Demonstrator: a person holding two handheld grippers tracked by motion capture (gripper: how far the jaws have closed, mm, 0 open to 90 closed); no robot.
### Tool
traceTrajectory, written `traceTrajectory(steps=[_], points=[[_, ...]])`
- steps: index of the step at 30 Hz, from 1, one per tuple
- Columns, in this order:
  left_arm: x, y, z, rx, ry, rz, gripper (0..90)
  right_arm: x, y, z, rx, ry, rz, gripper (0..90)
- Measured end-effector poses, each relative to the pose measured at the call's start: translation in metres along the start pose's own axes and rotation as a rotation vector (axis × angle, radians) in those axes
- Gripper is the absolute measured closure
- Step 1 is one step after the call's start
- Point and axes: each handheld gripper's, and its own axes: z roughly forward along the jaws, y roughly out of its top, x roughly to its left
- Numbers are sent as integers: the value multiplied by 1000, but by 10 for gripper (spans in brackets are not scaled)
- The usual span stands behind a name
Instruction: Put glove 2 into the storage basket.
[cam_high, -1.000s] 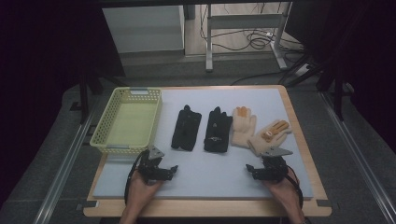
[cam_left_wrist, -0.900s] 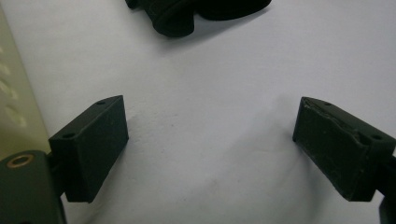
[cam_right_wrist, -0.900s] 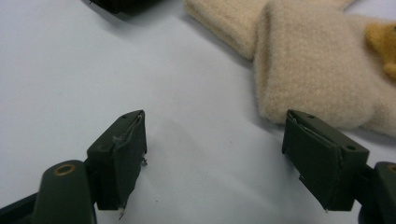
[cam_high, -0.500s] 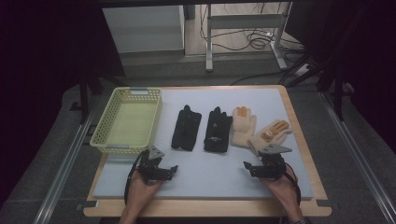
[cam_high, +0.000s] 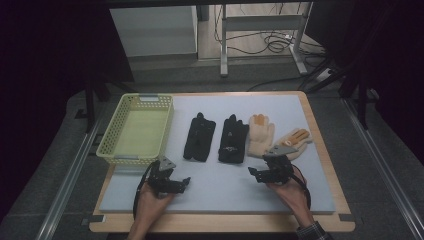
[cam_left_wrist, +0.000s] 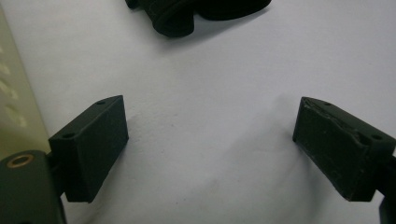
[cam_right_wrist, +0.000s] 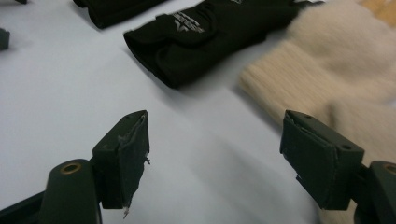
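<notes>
Dark room; four gloves are lying mid-worktop, the yellow basket (cam_high: 136, 131) is sitting empty. I am holding my left gripper (cam_high: 184, 182) and right gripper (cam_high: 253, 173) wide open, gripping nothing.

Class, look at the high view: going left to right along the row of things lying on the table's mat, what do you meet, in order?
Yellow-green basket → plain black glove → black glove with a logo → cream glove → cream glove with orange fingertips.
</notes>
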Motion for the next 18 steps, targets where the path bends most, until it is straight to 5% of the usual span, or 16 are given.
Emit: traceTrajectory(steps=[9, 18], points=[[0, 0, 0, 4, -1, 4, 103, 13, 34, 28, 5, 47, -45, 252], [1, 0, 0, 4, -2, 2, 102, 25, 68, 63, 10, 78, -96, 421]])
